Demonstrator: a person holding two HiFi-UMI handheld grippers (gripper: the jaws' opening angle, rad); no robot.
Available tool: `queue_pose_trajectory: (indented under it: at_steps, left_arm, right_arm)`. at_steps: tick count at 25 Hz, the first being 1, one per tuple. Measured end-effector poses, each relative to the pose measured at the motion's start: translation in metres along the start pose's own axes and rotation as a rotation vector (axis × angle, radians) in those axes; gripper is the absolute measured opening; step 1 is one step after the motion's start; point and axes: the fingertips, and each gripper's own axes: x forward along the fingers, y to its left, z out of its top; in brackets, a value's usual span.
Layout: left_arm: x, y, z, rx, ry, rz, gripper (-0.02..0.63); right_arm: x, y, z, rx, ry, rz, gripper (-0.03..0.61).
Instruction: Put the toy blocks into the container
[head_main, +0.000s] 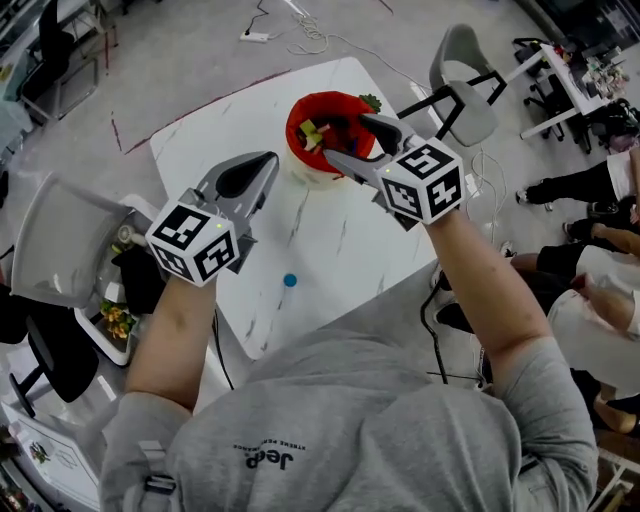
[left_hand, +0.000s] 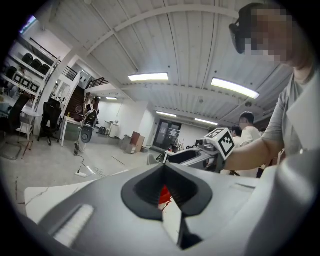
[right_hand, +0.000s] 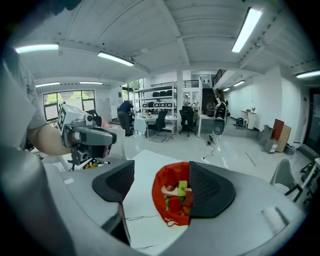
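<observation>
A red container (head_main: 298, 112) stands at the far side of the white table (head_main: 220, 135), with several toy blocks (head_main: 318, 132) of different colours inside. My right gripper (head_main: 345, 138) hovers right over it, open, nothing between its pads. In the right gripper view the container (right_hand: 165, 185) and its blocks (right_hand: 180, 192) show between the spread jaws. A small blue block (head_main: 290, 280) lies on the table nearer to me. My left gripper (head_main: 262, 165) is held left of the container, shut and empty. In the left gripper view a sliver of the red container (left_hand: 164, 196) shows below the closed pads.
A grey chair (head_main: 465, 70) stands beyond the table at the right, another grey chair (head_main: 60, 240) at its left. People sit at the right edge (head_main: 600, 290). A power strip and cable (head_main: 255, 37) lie on the floor behind the table.
</observation>
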Motion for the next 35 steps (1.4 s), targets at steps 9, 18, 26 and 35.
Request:
queue_pose_trajectory:
  at_steps: [9, 18, 26, 35]
  left_arm:
    - [-0.067, -0.013, -0.031, -0.045, -0.034, 0.107, 0.058]
    - [-0.129, -0.037, -0.11, -0.1, 0.012, 0.212, 0.058]
    - [-0.165, -0.056, -0.162, -0.149, 0.053, 0.28, 0.058]
    - [-0.184, -0.059, -0.182, -0.168, 0.078, 0.301, 0.058]
  right_arm:
    - [-0.002, 0.125, -0.044, -0.079, -0.002, 0.264, 0.319]
    - [0.012, 0.215, -0.156, -0.136, 0.175, 0.446, 0.319]
    - [0.031, 0.242, -0.223, -0.224, 0.289, 0.478, 0.319]
    - [0.058, 0.248, -0.277, -0.281, 0.395, 0.457, 0.319]
